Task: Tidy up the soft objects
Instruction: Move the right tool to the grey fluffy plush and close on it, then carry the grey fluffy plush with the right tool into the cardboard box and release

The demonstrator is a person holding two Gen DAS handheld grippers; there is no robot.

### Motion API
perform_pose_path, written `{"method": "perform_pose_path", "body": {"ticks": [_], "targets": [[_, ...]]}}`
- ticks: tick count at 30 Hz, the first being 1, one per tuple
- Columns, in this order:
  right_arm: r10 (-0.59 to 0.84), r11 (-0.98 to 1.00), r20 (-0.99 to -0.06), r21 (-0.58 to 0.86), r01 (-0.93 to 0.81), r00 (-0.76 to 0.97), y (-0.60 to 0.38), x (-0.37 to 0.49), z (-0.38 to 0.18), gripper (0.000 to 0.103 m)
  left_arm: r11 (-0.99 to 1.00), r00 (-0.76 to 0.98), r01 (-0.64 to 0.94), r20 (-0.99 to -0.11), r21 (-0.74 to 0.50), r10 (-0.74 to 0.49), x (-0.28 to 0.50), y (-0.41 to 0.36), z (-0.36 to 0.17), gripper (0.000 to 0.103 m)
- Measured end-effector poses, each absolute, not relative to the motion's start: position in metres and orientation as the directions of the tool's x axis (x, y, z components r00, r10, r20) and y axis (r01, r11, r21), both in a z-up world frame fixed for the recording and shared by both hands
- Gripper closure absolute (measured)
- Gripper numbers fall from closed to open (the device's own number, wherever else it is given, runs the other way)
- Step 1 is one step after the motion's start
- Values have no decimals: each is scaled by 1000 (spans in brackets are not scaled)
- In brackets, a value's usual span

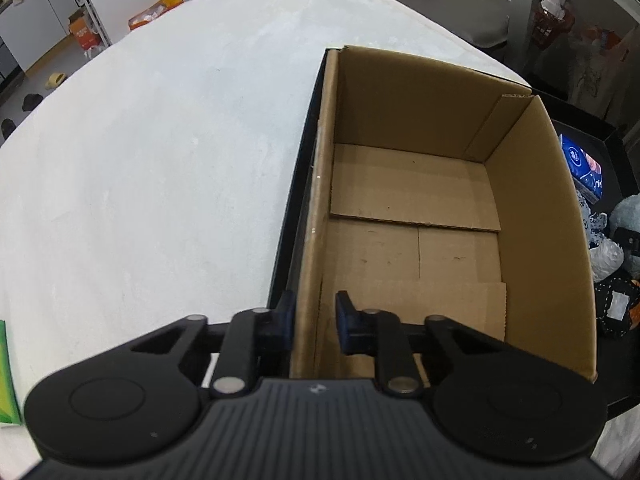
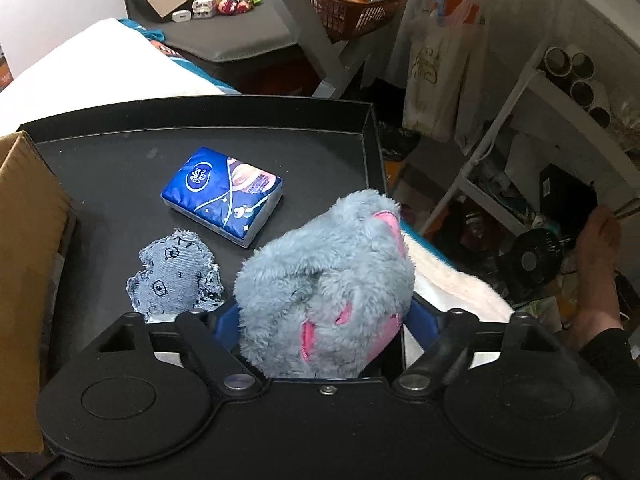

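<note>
My left gripper (image 1: 315, 322) is shut on the left wall of an empty brown cardboard box (image 1: 532, 216), its jaws either side of the near corner of that wall. My right gripper (image 2: 326, 320) is shut on a fluffy grey-blue plush toy (image 2: 326, 276) with pink patches, held above the black tray (image 2: 200, 114). On the tray lie a blue tissue pack (image 2: 222, 196) and a small denim stuffed piece (image 2: 174, 276). The box's edge (image 2: 28, 216) shows at the left of the right wrist view. The tissue pack (image 1: 582, 164) and other soft items (image 1: 608, 256) show right of the box.
The box and tray rest on a white padded surface (image 1: 152, 160). A green packet (image 1: 8, 376) lies at its near left edge. Behind are a dark bench with small toys (image 2: 224, 4), an orange basket (image 2: 356, 4), shelving and hanging bags (image 2: 436, 76). A person's foot (image 2: 596, 264) is at right.
</note>
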State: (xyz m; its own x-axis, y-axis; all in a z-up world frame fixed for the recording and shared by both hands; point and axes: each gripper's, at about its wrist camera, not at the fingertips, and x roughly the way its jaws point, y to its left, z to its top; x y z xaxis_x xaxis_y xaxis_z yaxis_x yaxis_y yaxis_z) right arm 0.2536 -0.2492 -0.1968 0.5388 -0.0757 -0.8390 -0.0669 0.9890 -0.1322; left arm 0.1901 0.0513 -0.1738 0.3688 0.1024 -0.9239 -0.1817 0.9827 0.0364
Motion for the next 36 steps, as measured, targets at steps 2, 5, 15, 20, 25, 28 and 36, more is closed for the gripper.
{"method": "perform_pose_path", "body": {"ticks": [2, 5, 15, 20, 25, 28, 36], "targets": [[-73, 990, -834, -127, -61, 546, -250, 250, -194, 29, 982, 381, -183, -918, 39, 107, 187, 52, -174, 91], [-59, 992, -836, -109, -61, 545, -249, 244, -190, 32, 982, 393, -188, -915, 20, 94, 183, 55, -173, 92], [-15, 992, -836, -83, -99, 549, -229, 217, -165, 33, 983, 426, -179, -904, -48, 33, 170, 64, -176, 92], [-6, 989, -824, -87, -117, 567, -220, 207, -147, 33, 985, 432, -163, -901, -55, 21, 169, 64, -176, 92], [20, 986, -820, -78, -147, 573, -209, 199, -130, 33, 987, 422, -151, -906, -49, 20, 167, 63, -176, 91], [33, 982, -816, -80, -170, 578, -200, 193, -122, 33, 986, 410, -158, -912, -45, 24, 167, 62, -177, 91], [88, 973, -801, -58, -223, 593, -175, 178, -102, 33, 987, 437, -154, -899, -53, 19, 167, 65, -177, 90]]}}
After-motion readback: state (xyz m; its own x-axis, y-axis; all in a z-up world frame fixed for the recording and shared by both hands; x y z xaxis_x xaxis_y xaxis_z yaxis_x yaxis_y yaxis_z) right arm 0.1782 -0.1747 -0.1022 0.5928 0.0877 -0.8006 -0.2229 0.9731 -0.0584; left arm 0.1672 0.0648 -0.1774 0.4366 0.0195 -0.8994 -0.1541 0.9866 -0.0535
